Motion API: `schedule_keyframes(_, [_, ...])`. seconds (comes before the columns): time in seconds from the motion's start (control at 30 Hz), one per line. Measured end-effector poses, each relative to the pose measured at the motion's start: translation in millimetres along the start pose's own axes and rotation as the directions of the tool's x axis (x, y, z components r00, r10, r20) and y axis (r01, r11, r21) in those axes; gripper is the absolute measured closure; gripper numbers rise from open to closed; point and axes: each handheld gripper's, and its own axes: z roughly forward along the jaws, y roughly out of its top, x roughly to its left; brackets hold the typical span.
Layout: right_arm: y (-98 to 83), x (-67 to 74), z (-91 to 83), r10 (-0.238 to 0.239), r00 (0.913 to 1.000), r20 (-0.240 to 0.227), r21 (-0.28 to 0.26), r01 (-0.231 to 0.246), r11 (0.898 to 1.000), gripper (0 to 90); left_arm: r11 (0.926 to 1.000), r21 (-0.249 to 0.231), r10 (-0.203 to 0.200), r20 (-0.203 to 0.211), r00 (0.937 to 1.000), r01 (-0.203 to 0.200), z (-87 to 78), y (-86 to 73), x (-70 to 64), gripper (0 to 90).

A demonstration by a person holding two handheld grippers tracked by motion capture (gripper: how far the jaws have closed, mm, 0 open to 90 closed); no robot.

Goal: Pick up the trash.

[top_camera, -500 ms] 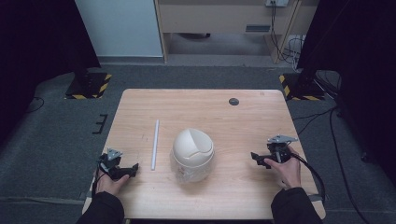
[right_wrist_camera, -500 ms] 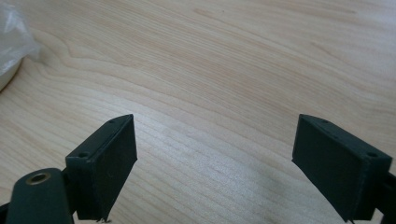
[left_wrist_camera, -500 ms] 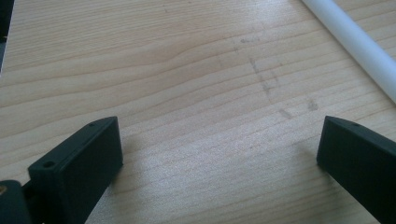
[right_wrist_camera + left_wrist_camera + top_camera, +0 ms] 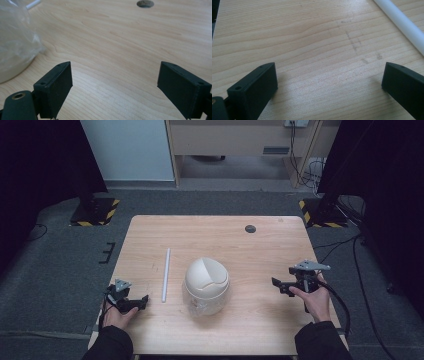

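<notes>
Small domed bin (image 4: 206, 281), bag-lined: light, hollow, slick curved shell; grasp low at sides. Left gripper (image 4: 134, 303) and right gripper (image 4: 281, 286) flank bin, jaws apart, empty.

A lab or studio: a wooden table (image 4: 215, 235) on grey carpet (image 4: 60, 265), black curtains (image 4: 40, 160), hazard-striped stand bases (image 4: 95, 212).

White bin (image 4: 206, 282), white tube (image 4: 165, 274), pale-wood table (image 4: 260, 330)
</notes>
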Motion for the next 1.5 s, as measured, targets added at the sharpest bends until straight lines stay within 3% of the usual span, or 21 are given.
schedule_keyframes(0.5, [24.0, 1.8, -25.2, -0.036, 0.9982, -0.047, -0.11, 0.031, 0.993, 11.5, 1.0, 0.001, -0.001, -0.002, 1.0, 0.001, 0.1, 0.2, -0.4, 0.0])
schedule_keyframes(0.63, [32.8, 3.1, -35.9, -0.045, 0.9958, -0.08, -0.164, 0.031, 0.986, 11.1, 1.0, 0.001, -0.001, -0.002, 1.0, 0.001, 0.5, 0.5, -1.1, 0.0])
schedule_keyframes(0.8, [40.1, 5.7, -43.0, -0.061, 0.9937, -0.094, -0.194, 0.042, 0.98, 11.0, 1.0, 0.001, -0.001, -0.003, 1.0, 0.001, 0.5, 0.5, -1.2, 0.0])
schedule_keyframes(1.3, [64.3, 24.7, -58.0, -0.118, 0.9832, -0.14, -0.278, 0.075, 0.958, 10.9, 1.0, 0.001, -0.002, -0.003, 1.0, 0.002, 0.8, 0.7, -1.9, 0.0])
schedule_keyframes(1.5, [72.3, 37.3, -57.4, -0.151, 0.9724, -0.178, -0.299, 0.092, 0.95, 11.0, 1.0, 0.002, -0.001, -0.002, 1.0, 0.001, 0.8, 0.8, -2.0, 0.0])
